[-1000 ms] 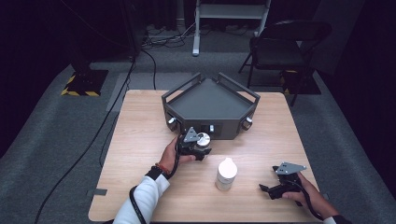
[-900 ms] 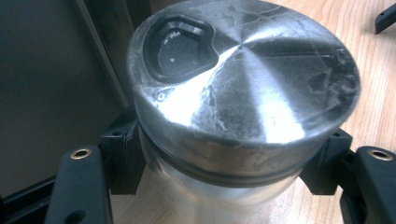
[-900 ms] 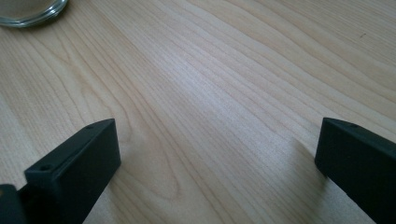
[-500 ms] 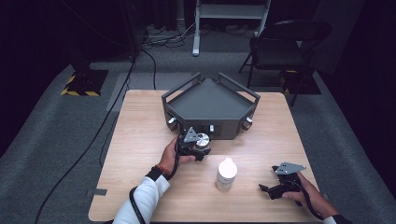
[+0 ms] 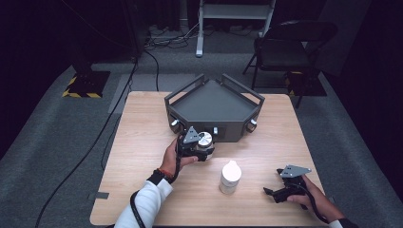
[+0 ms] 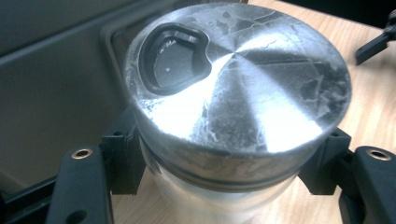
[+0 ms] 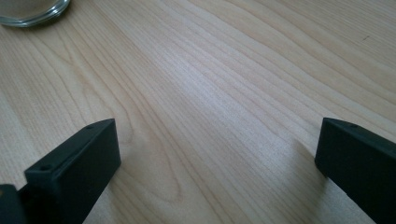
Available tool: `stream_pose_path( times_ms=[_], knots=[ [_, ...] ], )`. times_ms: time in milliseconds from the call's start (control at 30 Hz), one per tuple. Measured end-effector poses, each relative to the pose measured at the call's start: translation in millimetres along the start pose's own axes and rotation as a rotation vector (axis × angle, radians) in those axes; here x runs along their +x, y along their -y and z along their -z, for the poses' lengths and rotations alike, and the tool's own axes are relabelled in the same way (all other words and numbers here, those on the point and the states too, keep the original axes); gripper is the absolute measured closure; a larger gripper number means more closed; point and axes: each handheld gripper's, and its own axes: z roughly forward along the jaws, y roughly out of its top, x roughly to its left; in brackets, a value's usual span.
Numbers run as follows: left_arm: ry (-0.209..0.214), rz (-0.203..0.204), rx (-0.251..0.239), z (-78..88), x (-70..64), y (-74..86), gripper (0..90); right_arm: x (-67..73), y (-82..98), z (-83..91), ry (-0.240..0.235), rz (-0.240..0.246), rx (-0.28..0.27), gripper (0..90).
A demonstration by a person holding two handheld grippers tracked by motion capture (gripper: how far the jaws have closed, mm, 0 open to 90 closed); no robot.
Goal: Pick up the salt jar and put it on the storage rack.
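Left gripper (image 5: pixel 203 148) in the high view sits at the near face of the dark angular tray (image 5: pixel 215 102), pinching a small jar with a shiny metal lid (image 5: pixel 205 139); against the pictures from a second and half a second back, hand and jar sit in the same spot, so nothing visible has shifted. Right gripper (image 5: pixel 272 193) rests low on the worktop (image 5: pixel 142 123) at the near right, well apart from the white bottle (image 5: pixel 230 176) standing between the two hands.

Left gripper view: both black jaws press the jar's glass body just under the metal lid (image 6: pixel 238 79), one each side. Tray wall is close behind, wood below. Grip looks settled, so I'd judge the grasp done and the lift or carry as next.

Right gripper view: jaws spread wide, nothing between them, bare wood grain under them; a glass rim (image 7: pixel 32 11) peeks in at the top left corner. Idle, I'd say.
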Motion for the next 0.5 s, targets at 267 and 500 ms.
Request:
stream_pose_path(
  times_ms=[267, 500],
  knots=[
    [0.001, 0.012, -0.020, 12.1, 0.9, -5.8, 30.0, -0.1, 0.0, 0.0, 0.000, 0.000, 0.000, 0.0],
    [-0.003, 0.014, -0.034, 22.1, -0.1, -13.6, 30.0, -0.4, -0.1, -0.1, -0.002, 0.003, 0.000, 0.0]
  ],
)
